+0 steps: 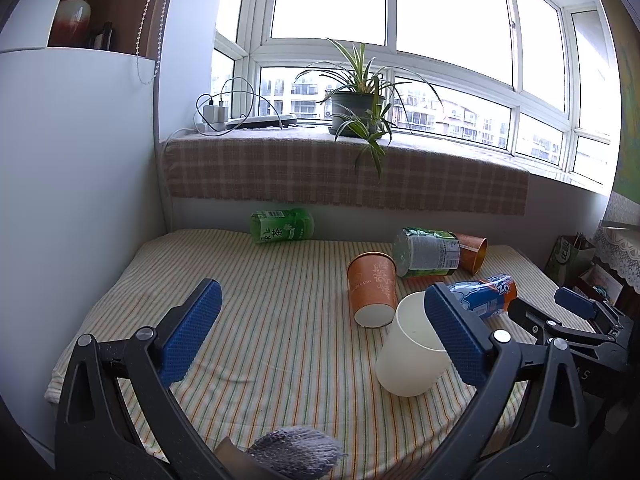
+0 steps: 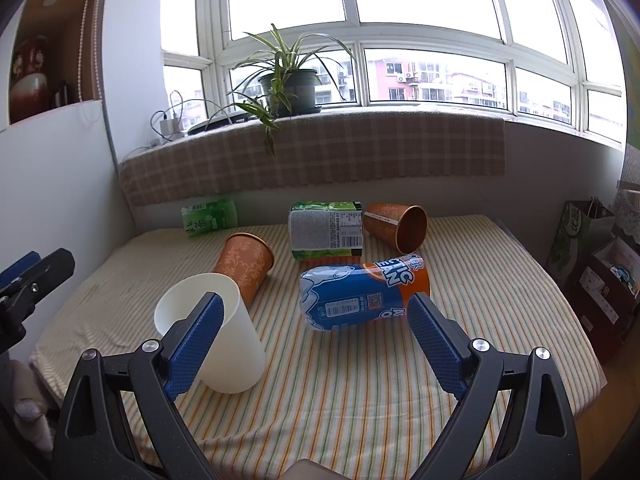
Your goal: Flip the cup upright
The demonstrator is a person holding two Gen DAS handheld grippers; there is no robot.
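Observation:
A white cup [image 1: 410, 354] stands upright on the striped table cloth, mouth up; it also shows in the right wrist view [image 2: 224, 332]. An orange patterned cup [image 1: 372, 290] stands upside down just behind it [image 2: 246, 266]. A second orange cup [image 2: 396, 224] lies on its side at the back [image 1: 474, 252]. My left gripper [image 1: 320, 328] is open and empty, its right finger in front of the white cup. My right gripper [image 2: 316, 332] is open and empty, its left finger [image 2: 196, 340] in front of the white cup.
A blue and orange can [image 2: 360, 296] lies on its side ahead of my right gripper. A green labelled can [image 2: 326, 230] and a green bottle [image 2: 208, 216] lie further back. A checked cloth covers the window sill [image 2: 320, 156] with a potted plant [image 2: 288, 88]. Bags [image 2: 592, 248] stand right of the table.

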